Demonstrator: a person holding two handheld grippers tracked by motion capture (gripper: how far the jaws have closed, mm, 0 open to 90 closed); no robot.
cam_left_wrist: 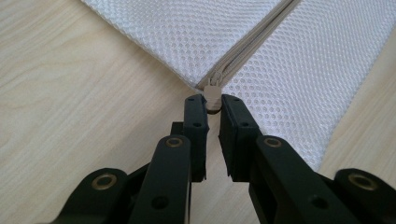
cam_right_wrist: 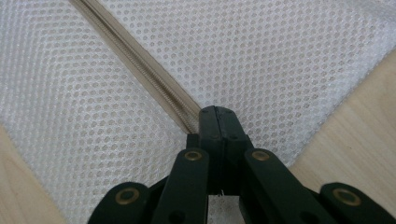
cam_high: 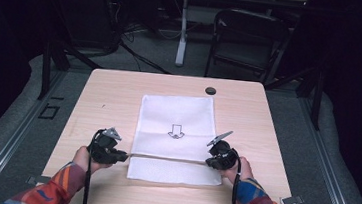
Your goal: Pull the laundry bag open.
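While bag [cam_high: 175, 116] bears an arrow mark [cam_high: 176, 130] | left gripper [cam_left_wrist: 213, 103] fingers pinch zipper pull [cam_left_wrist: 213, 96] | right gripper [cam_right_wrist: 218, 113] fingers together, seemingly on mesh.

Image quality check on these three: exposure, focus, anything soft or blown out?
High view: table evenly lit, white mesh bag near clipping so its weave is lost, surroundings very dark. Left gripper view: zipper pull and mesh sharp, near base of the left tool slightly soft, no glare. Right gripper view: mesh and zipper crisp, right tool dark with little detail.
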